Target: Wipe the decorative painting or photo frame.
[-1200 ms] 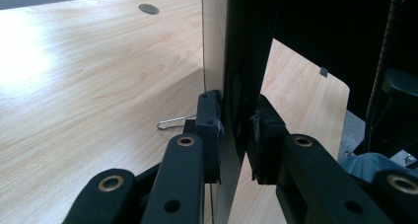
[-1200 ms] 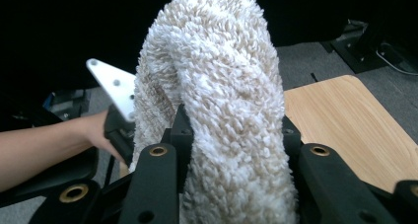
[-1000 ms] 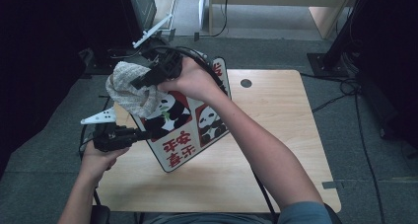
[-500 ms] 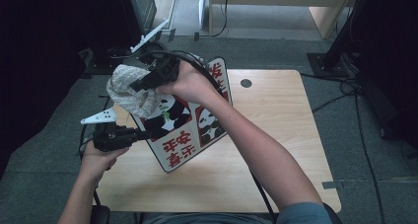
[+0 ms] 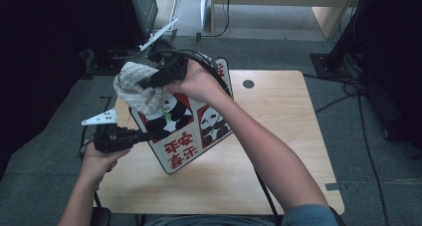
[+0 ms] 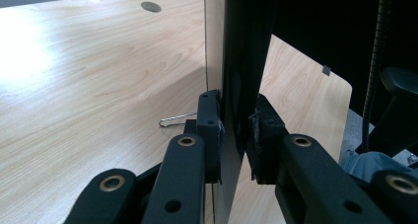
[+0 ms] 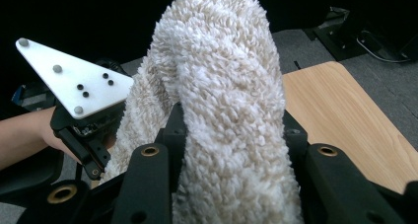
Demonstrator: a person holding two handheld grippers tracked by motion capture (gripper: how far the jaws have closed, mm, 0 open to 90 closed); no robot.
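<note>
A board printed with pandas and red characters [image 5: 189, 131] stands tilted on the wooden table [image 5: 283, 146]. My left gripper [image 5: 147, 135] is shut on its left edge; in the left gripper view the dark panel edge [image 6: 236, 46] sits clamped between the pads of the left gripper [image 6: 236, 130]. My right gripper [image 5: 152, 80] is shut on a fluffy cream cloth [image 5: 132, 86], which rests against the board's upper left corner. In the right gripper view the cloth [image 7: 222, 86] bulges up between the jaws of the right gripper [image 7: 229, 135].
A round cable hole [image 5: 248, 83] sits in the table's far side. A thin wire clip [image 6: 175, 119] lies on the wood beside the board. The left gripper's white three-cornered plate [image 7: 74, 81] is close to the cloth. Black cables [image 5: 343, 91] run over the grey floor at the right.
The right gripper and its cloth have shifted only slightly against the board's upper corner. The left gripper and the board have stayed put.
</note>
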